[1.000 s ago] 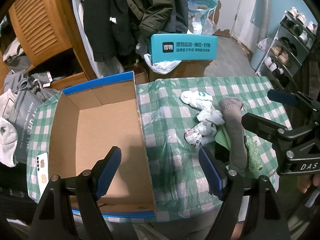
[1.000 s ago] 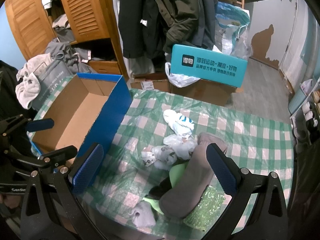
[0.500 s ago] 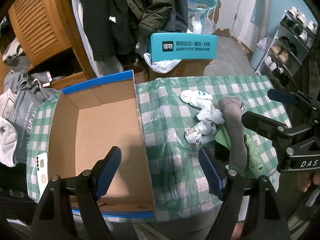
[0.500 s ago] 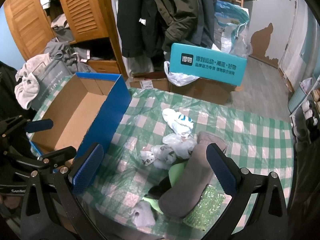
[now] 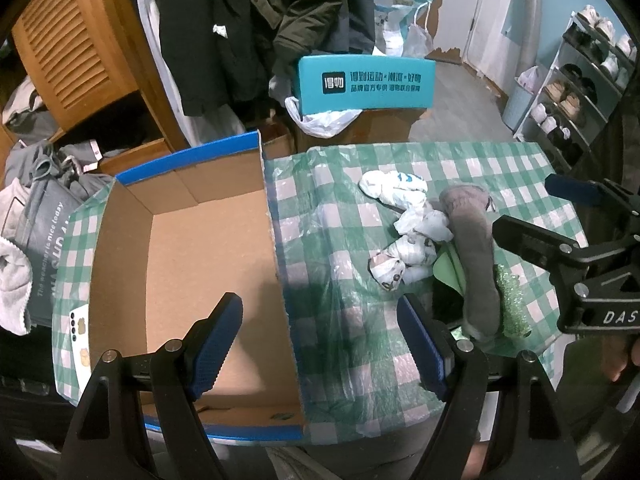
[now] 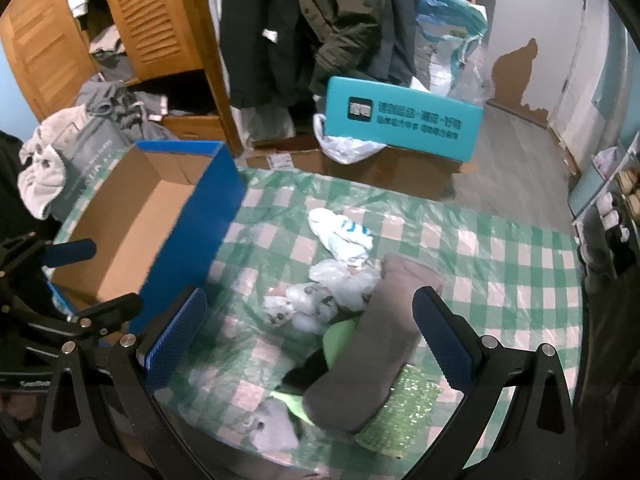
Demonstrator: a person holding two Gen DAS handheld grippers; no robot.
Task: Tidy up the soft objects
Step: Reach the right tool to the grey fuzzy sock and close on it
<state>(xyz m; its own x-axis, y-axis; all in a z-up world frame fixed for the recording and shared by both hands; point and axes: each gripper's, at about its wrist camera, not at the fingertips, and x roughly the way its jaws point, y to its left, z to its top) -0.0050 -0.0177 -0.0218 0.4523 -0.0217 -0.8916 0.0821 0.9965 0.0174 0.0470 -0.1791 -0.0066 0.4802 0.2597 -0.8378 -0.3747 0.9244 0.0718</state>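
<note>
An open blue cardboard box with nothing inside sits on the left of a green checked table. A pile of soft things lies to its right: a long grey sock, white patterned socks, a white and blue sock, a light green cloth and a green sparkly piece. My left gripper is open over the box's right wall. My right gripper is open above the pile, touching nothing.
A teal box stands on cartons behind the table. Coats hang by a wooden wardrobe. A shoe rack stands at the right. A phone lies left of the blue box. Clothes and a grey bag lie at the left.
My right gripper has moved forward and slightly down toward the sock pile. The left gripper has barely moved.
</note>
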